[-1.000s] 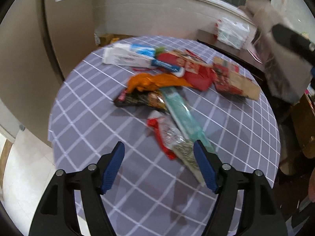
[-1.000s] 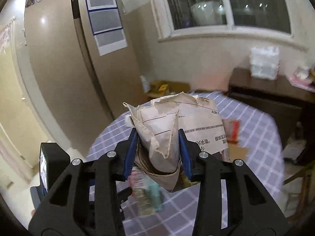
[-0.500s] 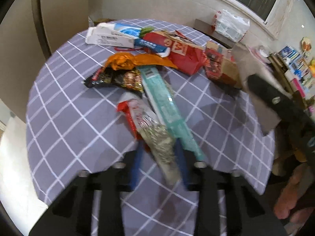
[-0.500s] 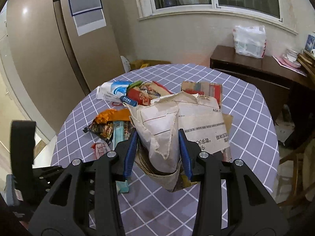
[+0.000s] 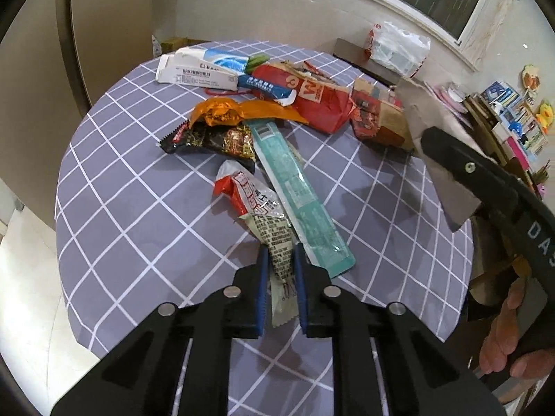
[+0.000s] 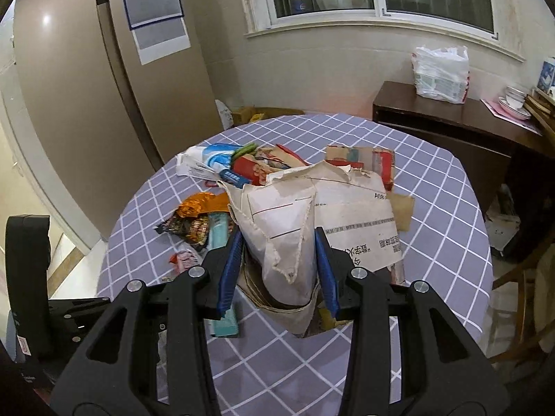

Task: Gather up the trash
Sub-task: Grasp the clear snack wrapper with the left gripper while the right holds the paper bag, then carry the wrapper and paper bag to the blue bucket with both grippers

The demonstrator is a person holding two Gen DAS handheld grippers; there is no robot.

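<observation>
Trash lies in a pile on the round table with a purple checked cloth (image 5: pixel 131 222). My left gripper (image 5: pixel 280 260) is shut on the near end of a red and clear snack wrapper (image 5: pixel 258 208), which still rests on the cloth. Beside it lies a long teal packet (image 5: pixel 298 194). Behind are a dark snack bag (image 5: pixel 211 140), an orange wrapper (image 5: pixel 225 112), a red paper bag (image 5: pixel 312 100) and a white box (image 5: pixel 197 74). My right gripper (image 6: pixel 279 242) is shut on a crumpled paper bag (image 6: pixel 288 222), held above the table's near right side.
A dark wooden sideboard (image 6: pixel 451 121) with a white plastic bag (image 6: pixel 438 71) stands behind the table on the right. A brown cardboard piece (image 5: pixel 385 121) lies at the table's far right. A beige wall panel (image 6: pixel 69 104) stands to the left.
My left gripper came down toward the table and closed on the end of the snack wrapper. My right gripper lowered with the paper bag over the table's right side.
</observation>
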